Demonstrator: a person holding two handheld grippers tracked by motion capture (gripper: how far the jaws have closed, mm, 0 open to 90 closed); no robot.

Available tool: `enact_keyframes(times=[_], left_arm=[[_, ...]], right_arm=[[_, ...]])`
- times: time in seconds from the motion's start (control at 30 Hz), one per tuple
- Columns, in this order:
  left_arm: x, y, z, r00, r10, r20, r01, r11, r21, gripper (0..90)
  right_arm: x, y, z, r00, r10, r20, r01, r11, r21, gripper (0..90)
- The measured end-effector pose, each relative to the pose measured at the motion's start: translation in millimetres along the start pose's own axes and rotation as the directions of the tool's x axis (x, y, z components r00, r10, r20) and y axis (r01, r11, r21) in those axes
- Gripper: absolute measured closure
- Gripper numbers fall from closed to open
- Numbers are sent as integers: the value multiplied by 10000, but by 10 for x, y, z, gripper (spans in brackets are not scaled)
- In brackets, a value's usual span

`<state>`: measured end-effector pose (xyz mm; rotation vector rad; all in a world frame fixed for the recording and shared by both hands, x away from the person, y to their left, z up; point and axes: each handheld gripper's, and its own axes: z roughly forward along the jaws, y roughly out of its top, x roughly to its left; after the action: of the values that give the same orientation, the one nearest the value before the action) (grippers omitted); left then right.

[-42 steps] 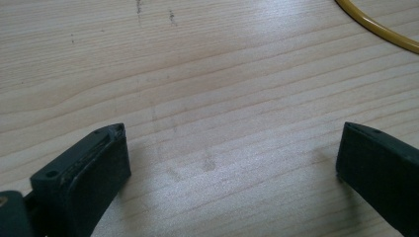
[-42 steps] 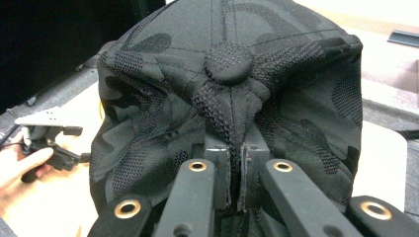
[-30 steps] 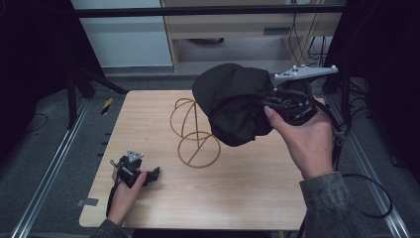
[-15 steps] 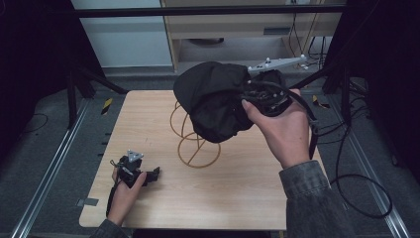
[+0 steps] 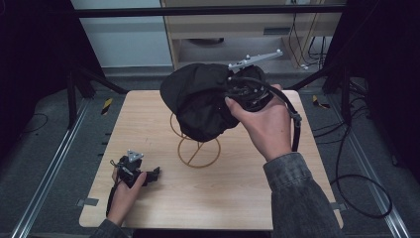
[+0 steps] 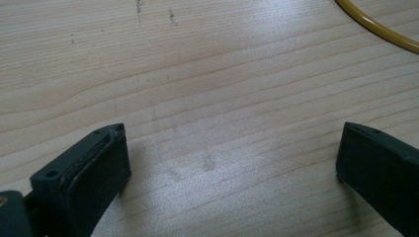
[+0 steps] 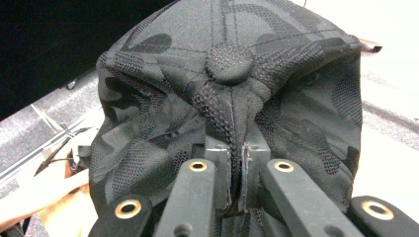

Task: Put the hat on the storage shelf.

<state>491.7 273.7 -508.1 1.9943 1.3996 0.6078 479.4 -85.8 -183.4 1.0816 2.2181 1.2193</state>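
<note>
Since a moment ago we have carried the black cap (image 5: 200, 101) leftward, and it now hangs over the top of the gold wire stand (image 5: 197, 147). Its crown button faces our right gripper (image 5: 236, 93), which is pinched tight on the crown fabric. Our left gripper (image 5: 150, 174) rests wide apart and unladen on the table (image 5: 237, 188).

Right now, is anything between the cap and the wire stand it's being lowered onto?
Nothing visible. The right gripper pinches the black cap just above the gold wire stand; the left gripper sits apart on the table.
</note>
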Motion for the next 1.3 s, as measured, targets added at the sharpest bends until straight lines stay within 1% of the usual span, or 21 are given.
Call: enact_keyframes(times=[0.03,0.33,0.8,1.07,1.3], left_arm=[[0,0,0,10000,3,0,-3,10000,4,0],[0,1,-1,10000,3,0,-3,10000,19,0],[0,0,0,10000,-1,5,1,10000,1,0],[1,0,0,10000,11,10,-11,10000,-1,0],[1,-1,0,10000,8,13,-8,10000,-8,0]], right_arm=[[9,9,10,10000,-60,13,60,10000,4,860],[51,56,52,9999,-109,-42,110,9999,106,860],[55,91,151,9999,-8,-145,10,9999,161,859],[-2,104,251,9996,228,-140,-225,9994,272,858],[-55,89,366,9993,366,-108,-359,9975,600,857]])
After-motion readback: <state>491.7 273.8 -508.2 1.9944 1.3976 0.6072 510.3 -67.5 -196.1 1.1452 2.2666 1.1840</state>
